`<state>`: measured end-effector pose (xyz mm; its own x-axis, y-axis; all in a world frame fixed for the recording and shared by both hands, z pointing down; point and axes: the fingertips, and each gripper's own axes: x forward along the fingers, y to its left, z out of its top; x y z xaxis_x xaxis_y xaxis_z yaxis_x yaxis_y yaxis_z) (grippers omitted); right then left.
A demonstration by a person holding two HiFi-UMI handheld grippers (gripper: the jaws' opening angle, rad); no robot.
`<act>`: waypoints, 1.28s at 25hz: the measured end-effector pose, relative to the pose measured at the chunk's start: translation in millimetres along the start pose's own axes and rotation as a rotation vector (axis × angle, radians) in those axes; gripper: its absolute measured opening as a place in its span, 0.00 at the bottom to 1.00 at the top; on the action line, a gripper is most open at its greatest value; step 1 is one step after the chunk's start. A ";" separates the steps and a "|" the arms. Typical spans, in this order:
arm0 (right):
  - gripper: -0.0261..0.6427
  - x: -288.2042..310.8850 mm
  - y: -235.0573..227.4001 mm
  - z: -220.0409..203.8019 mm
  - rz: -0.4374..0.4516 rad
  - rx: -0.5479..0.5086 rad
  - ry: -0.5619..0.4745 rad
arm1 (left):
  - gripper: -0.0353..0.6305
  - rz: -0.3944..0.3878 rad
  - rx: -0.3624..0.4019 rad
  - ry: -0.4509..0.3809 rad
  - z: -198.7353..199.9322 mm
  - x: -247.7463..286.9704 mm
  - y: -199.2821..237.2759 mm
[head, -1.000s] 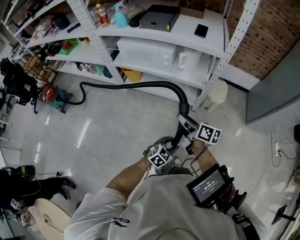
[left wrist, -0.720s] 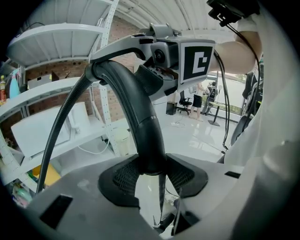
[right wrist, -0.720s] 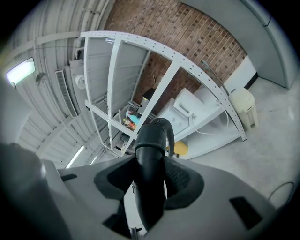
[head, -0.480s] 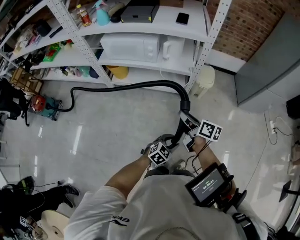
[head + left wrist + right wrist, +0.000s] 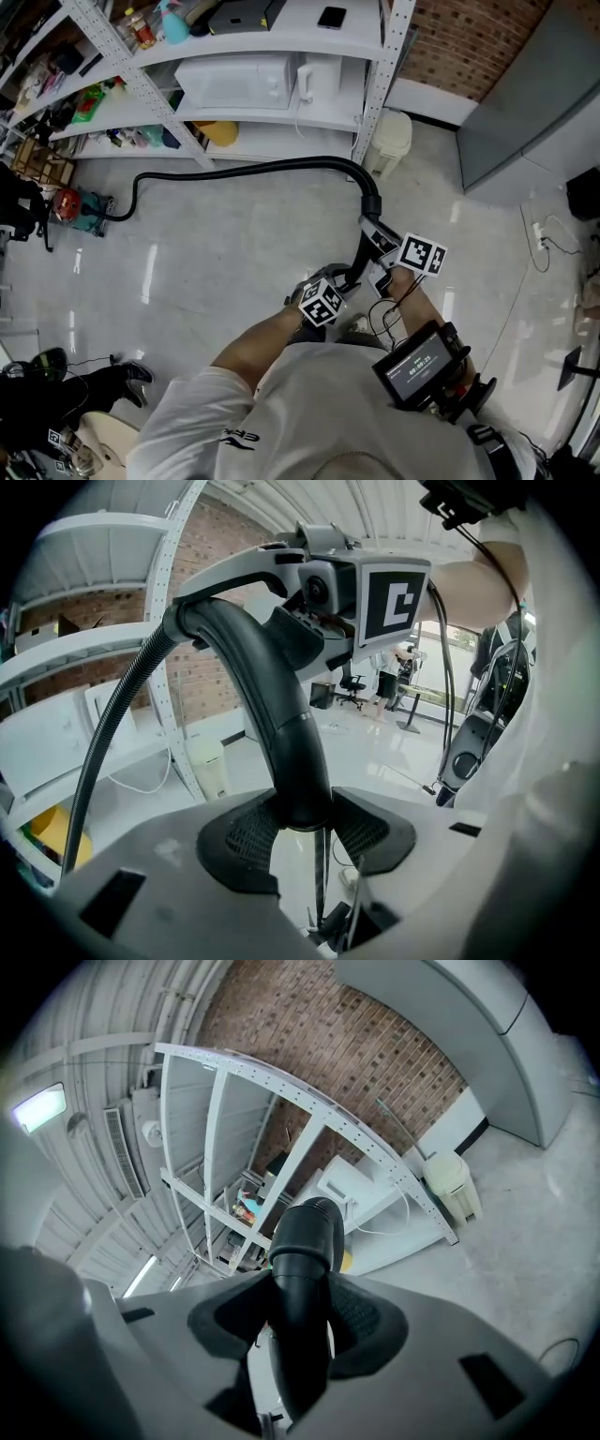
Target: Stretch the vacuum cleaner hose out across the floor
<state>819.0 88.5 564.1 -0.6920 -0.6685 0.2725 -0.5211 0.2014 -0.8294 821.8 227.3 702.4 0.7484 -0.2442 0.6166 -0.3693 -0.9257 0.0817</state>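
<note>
A white shelving rack [image 5: 281,42] with a microwave [image 5: 234,80] lines the far side, a small white bin [image 5: 392,139] stands at its corner post, and a brick wall [image 5: 469,37] lies beyond. The black ribbed hose [image 5: 234,170] runs from the red-and-teal vacuum cleaner [image 5: 80,208] at the left along the foot of the rack, then bends down into a rigid curved handle tube [image 5: 367,211]. The left gripper [image 5: 300,822] and the right gripper [image 5: 298,1321] are both clenched on that tube. Glossy floor [image 5: 216,258] lies open between the rack and the person.
</note>
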 end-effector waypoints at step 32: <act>0.30 -158.1 -69.9 -24.8 -0.091 -0.008 0.023 | 0.31 -0.087 -0.018 0.043 28.6 88.3 -162.0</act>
<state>952.5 197.8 591.1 -0.6532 -0.6674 0.3577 -0.5859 0.1463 -0.7970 963.5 347.4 721.3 0.7542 -0.1502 0.6392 -0.3141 -0.9374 0.1503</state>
